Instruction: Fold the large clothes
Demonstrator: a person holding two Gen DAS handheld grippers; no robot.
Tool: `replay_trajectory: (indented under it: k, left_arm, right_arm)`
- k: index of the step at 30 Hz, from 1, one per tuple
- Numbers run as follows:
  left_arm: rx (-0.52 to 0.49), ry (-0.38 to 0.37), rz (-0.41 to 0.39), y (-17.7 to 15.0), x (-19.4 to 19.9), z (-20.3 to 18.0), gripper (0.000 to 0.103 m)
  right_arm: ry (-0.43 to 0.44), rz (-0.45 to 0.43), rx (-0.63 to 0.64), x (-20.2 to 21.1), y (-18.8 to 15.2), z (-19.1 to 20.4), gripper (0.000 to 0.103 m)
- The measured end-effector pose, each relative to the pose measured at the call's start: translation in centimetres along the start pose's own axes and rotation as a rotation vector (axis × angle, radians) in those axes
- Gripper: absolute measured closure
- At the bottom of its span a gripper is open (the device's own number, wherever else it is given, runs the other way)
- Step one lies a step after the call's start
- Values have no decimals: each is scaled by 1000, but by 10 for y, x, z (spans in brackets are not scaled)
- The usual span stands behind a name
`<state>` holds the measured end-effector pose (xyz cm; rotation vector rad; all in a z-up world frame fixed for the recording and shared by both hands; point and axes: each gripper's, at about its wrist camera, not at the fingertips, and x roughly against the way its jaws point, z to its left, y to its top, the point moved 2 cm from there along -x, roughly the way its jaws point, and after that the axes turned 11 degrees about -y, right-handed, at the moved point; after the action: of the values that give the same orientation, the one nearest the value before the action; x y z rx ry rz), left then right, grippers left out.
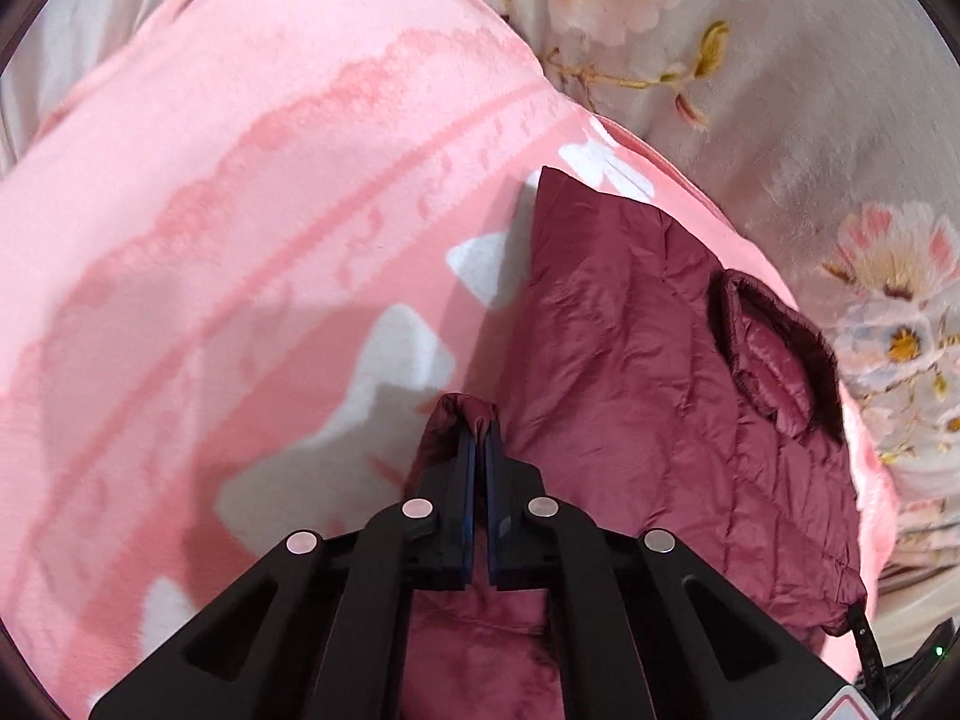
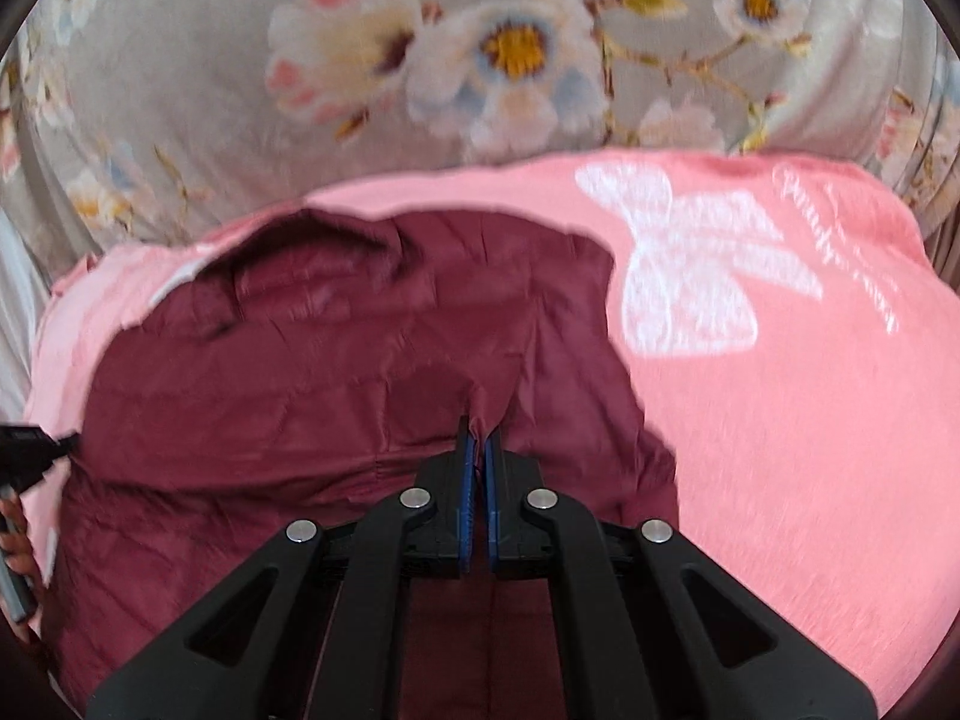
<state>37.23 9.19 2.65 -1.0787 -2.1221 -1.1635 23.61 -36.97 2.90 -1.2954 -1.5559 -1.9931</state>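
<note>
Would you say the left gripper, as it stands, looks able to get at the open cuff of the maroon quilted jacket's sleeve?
Probably not yet: the left gripper is shut on a fold of the maroon quilted jacket. The cuff lies uncovered, so the way looks free once it lets go.

Both black claws point steeply downward with their blue-padded jaws pinched together, the left claw [image 1: 479, 420] clamped on a fold of maroon jacket [image 1: 648, 372] and the right claw [image 2: 479, 435] likewise nipping a pinch of it.

Quilted jacket [image 1: 660, 360] – sheeny cloth; blanket [image 1: 240, 180] – fleecy.
</note>
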Motion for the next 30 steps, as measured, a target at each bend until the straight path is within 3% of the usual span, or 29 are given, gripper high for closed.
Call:
replay_trajectory:
  k: [5, 12, 16, 19, 21, 25, 30]
  left_arm:
    - [-27, 26, 17, -12, -14, 14, 100]
    - [-126, 89, 19, -15, 6, -4, 98]
    - [-270, 114, -64, -12, 49, -37, 98]
    - [-342, 78, -97, -5, 61, -73, 93]
    - [-375, 23, -75, -2, 47, -103, 85]
    - [-411, 17, 30, -19, -6, -134, 84]
    - [-429, 78, 132, -57, -63, -129, 84]
  right_arm:
    - [3, 78, 4, -28, -30, -1, 101]
    - [-15, 94, 21, -17, -21, -1, 97]
    - [-25, -2, -6, 26, -3, -5, 86]
    - [33, -68, -31, 47, 20, 8, 83]
    - [90, -62, -28, 46, 31, 26, 83]
    - [112, 1, 53, 15, 29, 80, 83]
    - [97, 86, 101, -23, -6, 109, 83]
